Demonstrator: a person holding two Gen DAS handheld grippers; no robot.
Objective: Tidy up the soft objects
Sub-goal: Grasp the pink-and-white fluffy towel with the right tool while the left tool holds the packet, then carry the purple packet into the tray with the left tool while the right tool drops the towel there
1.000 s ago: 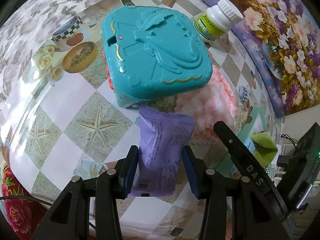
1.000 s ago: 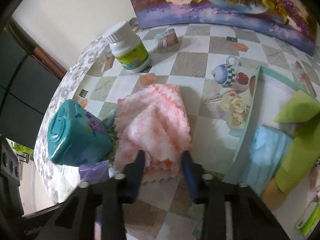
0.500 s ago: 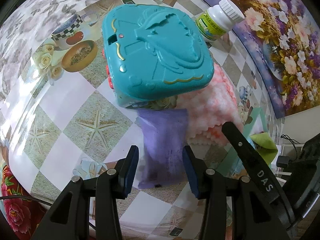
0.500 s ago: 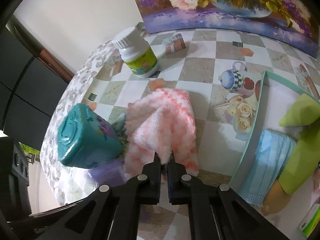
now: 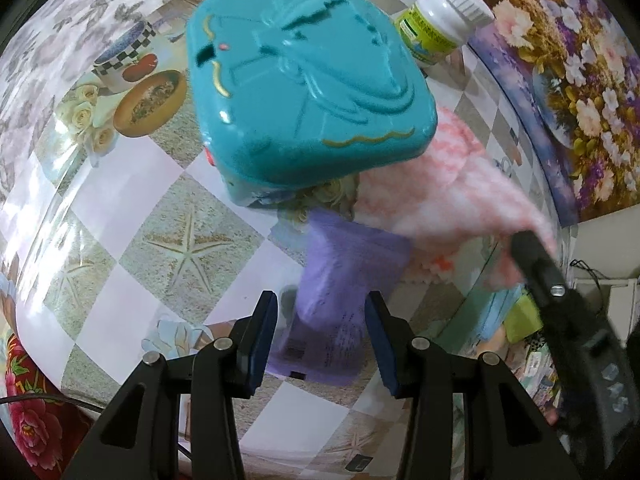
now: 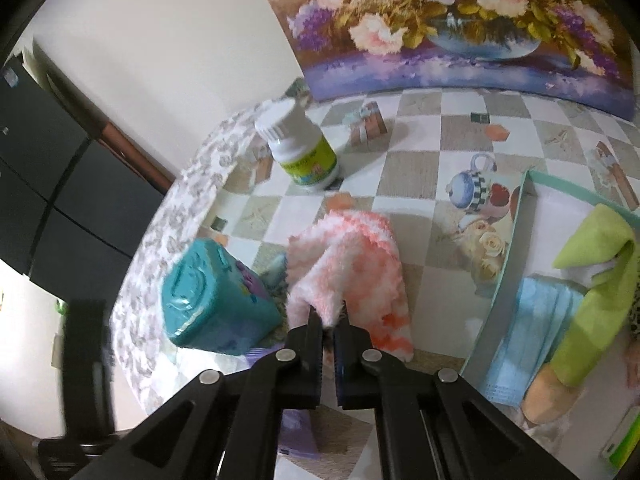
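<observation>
A fluffy pink-and-white cloth [image 6: 360,256] lies on the checked tablecloth beside a teal toy box [image 6: 212,304]. My right gripper [image 6: 329,316] is shut on the cloth's near edge, which is drawn up off the table into a peak. The left wrist view shows that cloth [image 5: 440,200] stretched toward the right gripper [image 5: 524,240]. A purple packet [image 5: 336,300] sits between the fingers of my left gripper [image 5: 322,340], whose pads press its two sides. Its far end reaches the teal toy box [image 5: 304,92].
A teal-rimmed tray [image 6: 516,240] at the right holds a folded blue cloth [image 6: 532,320] and a green cloth [image 6: 600,248]. A white bottle [image 6: 300,148] stands behind the pink cloth. A flower painting [image 6: 460,20] leans against the wall. The table's edge curves at the left.
The right gripper's fingers closed on the pink cloth and rose, pulling its near edge up. The left gripper kept its hold and barely moved.
</observation>
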